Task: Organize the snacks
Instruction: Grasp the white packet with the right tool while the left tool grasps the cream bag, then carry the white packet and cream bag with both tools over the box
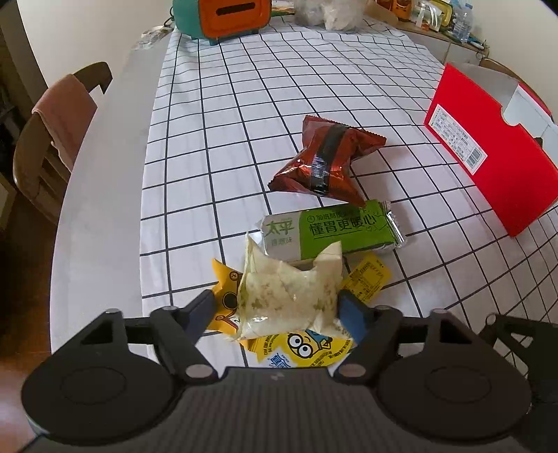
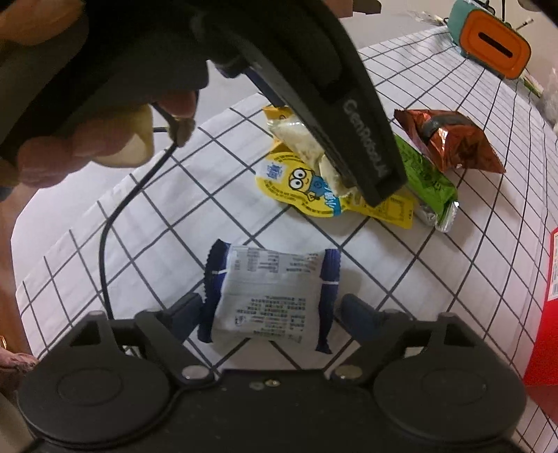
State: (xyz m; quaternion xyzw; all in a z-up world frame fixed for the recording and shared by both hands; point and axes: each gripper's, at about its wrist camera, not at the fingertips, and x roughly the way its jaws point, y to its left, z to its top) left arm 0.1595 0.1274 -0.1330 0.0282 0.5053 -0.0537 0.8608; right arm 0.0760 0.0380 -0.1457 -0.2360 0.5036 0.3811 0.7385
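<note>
A pale cream packet (image 1: 289,289) lies on top of a yellow cartoon packet (image 1: 307,348). My left gripper (image 1: 275,298) points down over it with a finger on each side. The right finger touches the wrapper, while a gap shows at the left one. Behind these lie a green cracker pack (image 1: 331,230) and a brown foil packet (image 1: 324,156). In the right wrist view a white and blue packet (image 2: 268,292) lies flat on the checked cloth (image 2: 157,226). My right gripper (image 2: 270,306) straddles it, fingers close beside its crimped ends. The wrapper is not squeezed.
A red open box (image 1: 488,146) stands at the right on the table. An orange and teal container (image 1: 226,17) and a clear bag (image 1: 331,14) sit at the far end. A chair (image 1: 52,139) stands left of the table. A person's hand (image 2: 87,146) holds the left gripper.
</note>
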